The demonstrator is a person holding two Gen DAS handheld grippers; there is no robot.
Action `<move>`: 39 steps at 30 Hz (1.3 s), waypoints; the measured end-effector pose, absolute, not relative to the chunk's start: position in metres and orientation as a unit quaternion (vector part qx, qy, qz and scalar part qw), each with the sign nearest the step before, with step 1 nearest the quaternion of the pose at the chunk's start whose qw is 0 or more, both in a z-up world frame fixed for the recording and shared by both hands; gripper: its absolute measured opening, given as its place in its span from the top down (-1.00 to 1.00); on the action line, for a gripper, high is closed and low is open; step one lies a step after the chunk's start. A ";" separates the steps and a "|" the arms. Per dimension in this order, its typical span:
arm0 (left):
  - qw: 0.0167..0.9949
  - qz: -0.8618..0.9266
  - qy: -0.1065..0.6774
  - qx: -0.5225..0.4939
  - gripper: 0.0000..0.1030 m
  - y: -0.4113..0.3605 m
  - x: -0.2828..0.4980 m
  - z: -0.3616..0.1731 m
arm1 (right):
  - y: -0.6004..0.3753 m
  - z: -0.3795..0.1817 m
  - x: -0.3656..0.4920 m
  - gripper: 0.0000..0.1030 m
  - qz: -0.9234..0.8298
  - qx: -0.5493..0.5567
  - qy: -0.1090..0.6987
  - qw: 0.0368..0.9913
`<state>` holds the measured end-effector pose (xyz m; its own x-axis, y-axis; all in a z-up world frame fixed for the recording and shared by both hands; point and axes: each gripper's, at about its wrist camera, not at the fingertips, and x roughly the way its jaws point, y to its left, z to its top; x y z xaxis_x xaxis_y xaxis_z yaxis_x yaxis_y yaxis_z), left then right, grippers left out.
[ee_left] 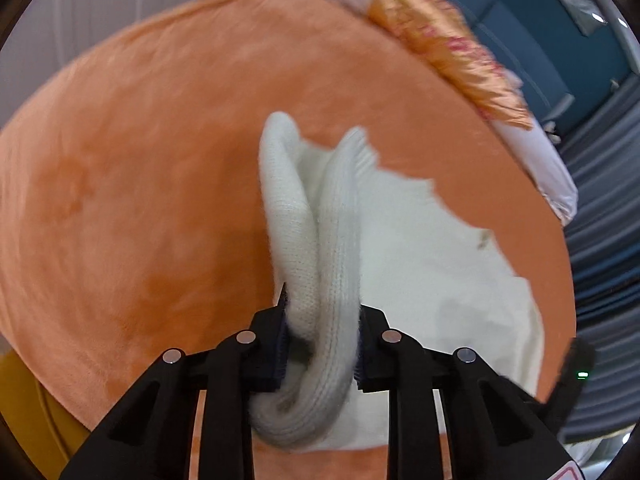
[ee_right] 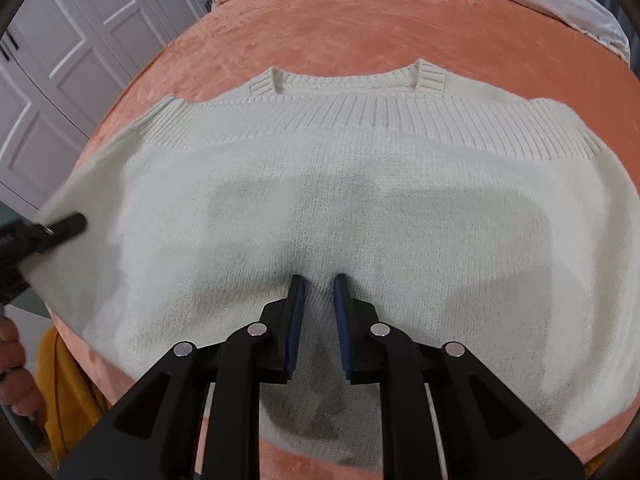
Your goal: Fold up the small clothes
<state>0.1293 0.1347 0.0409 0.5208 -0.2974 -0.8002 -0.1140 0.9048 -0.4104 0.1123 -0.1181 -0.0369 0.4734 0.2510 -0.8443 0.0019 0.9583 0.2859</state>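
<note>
Nearest us, the left gripper (ee_left: 320, 328) has its fingers clenched on a bunched fold of the white knit sweater (ee_right: 340, 200), lifting that edge to turn it over. The right gripper (ee_right: 319, 296) pinches the sweater's middle, pinning it flat on the orange bed (ee_right: 360, 28).

Bright, even indoor light; fisheye views with motion blur.

Soft and diffuse from above, no hard glare. Faint grey shadows cast across the cream sweater (ee_right: 360, 208) ahead of the right gripper's fingers (ee_right: 298, 312). Strongly bowed toward the rims, with the orange bed cover (ee_left: 140, 200) bulging into a dome and dark vignette at the corners. Heavily smeared in the left wrist view, especially the pillow (ee_left: 448, 52) and background; sharper in the right wrist view, blurred only at the left edge.
</note>
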 end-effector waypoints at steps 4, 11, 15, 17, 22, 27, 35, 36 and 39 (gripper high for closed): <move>0.865 -0.097 0.460 -0.173 0.62 0.084 0.124 0.085 | -0.148 -0.027 0.089 0.57 0.087 0.221 0.477 0.846; 0.886 -0.160 0.431 -0.059 0.65 -0.037 0.112 0.117 | -0.196 -0.022 0.030 0.37 0.099 0.265 0.469 0.836; 0.869 -0.208 0.447 -0.023 0.65 -0.101 0.103 0.106 | -0.231 -0.031 -0.010 0.37 0.076 0.292 0.473 0.828; 0.857 -0.230 0.462 -0.001 0.65 -0.132 0.100 0.092 | -0.243 -0.034 -0.023 0.37 0.061 0.297 0.477 0.825; 0.829 -0.230 0.503 0.083 0.64 -0.190 0.093 0.031 | -0.274 -0.038 -0.046 0.37 0.029 0.317 0.476 0.820; 0.835 -0.230 0.491 0.092 0.24 -0.171 0.082 0.042 | -0.290 -0.018 -0.039 0.31 -0.001 0.304 0.459 0.835; 0.858 -0.226 0.458 0.062 -0.49 -0.088 0.053 0.076 | -0.287 0.019 0.043 -0.45 0.056 0.337 0.422 0.839; 0.857 -0.206 0.466 0.076 -0.49 -0.076 0.051 0.069 | -0.284 0.016 0.052 -0.45 0.062 0.339 0.427 0.836; 0.846 -0.174 0.500 0.067 -0.49 -0.047 0.052 0.047 | -0.268 0.002 0.089 -0.46 0.074 0.347 0.463 0.812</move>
